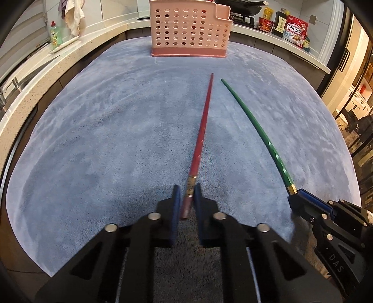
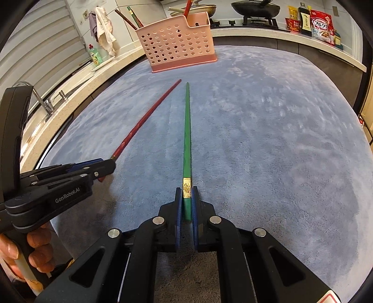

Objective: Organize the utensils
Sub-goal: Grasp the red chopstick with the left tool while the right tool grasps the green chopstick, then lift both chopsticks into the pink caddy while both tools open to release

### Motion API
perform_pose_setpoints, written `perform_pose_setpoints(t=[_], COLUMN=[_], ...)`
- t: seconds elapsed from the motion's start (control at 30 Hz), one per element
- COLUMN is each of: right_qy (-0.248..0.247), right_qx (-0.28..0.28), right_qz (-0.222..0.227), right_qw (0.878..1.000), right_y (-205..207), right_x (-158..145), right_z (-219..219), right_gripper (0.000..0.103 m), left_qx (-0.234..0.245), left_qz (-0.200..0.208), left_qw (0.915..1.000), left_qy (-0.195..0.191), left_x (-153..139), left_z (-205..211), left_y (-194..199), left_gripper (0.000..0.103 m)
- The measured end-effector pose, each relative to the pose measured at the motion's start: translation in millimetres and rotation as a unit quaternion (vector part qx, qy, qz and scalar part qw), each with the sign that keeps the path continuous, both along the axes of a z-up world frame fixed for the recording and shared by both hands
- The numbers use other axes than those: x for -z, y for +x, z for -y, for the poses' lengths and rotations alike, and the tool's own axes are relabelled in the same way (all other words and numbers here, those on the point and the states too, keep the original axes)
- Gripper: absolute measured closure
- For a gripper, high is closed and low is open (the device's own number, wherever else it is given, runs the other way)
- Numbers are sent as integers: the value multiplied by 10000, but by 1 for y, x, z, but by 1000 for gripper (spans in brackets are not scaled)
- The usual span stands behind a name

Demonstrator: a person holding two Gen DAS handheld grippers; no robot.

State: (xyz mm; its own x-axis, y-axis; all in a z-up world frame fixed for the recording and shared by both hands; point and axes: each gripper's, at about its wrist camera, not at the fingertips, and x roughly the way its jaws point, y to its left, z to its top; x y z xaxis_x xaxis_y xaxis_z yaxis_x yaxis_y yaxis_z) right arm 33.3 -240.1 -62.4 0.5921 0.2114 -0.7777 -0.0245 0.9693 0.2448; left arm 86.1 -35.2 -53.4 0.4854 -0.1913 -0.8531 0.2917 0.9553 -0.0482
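Observation:
My left gripper (image 1: 187, 193) is shut on the thick end of a red chopstick (image 1: 202, 130), which points ahead toward the pink perforated utensil basket (image 1: 188, 30) at the far edge of the blue mat. My right gripper (image 2: 187, 194) is shut on the thick end of a green chopstick (image 2: 187, 130), also pointing toward the basket (image 2: 177, 44). The two chopsticks run side by side, tips close together. The right gripper shows at the lower right of the left wrist view (image 1: 297, 198), and the left gripper at the left of the right wrist view (image 2: 109, 164). Several chopsticks stand in the basket.
A blue plush mat (image 1: 105, 139) covers the table. A counter with a sink and tap (image 2: 44, 100) runs along the left, with a green soap bottle (image 1: 56, 35). A stove with a black pan (image 2: 256, 9) and food packets (image 2: 321, 23) lies behind the basket.

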Motion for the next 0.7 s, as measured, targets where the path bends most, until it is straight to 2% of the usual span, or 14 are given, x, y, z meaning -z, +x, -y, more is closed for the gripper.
perform_pose_setpoints(t=[0.33,0.7], right_qy=[34,89], right_qx=[32,172], right_qz=[259,1170], right_qw=[9997,9929], right_y=[-6,2], right_x=[-25,-104], right_z=[5,23], right_gripper=[96,96], left_qx=[10,-77], left_qz=[-24,463], left_qw=[9998,9973], left_qy=[-180,-562], left_x=[-20,-87], left_z=[-8,-23], left_y=[-7,-4], left_gripper=[95,95])
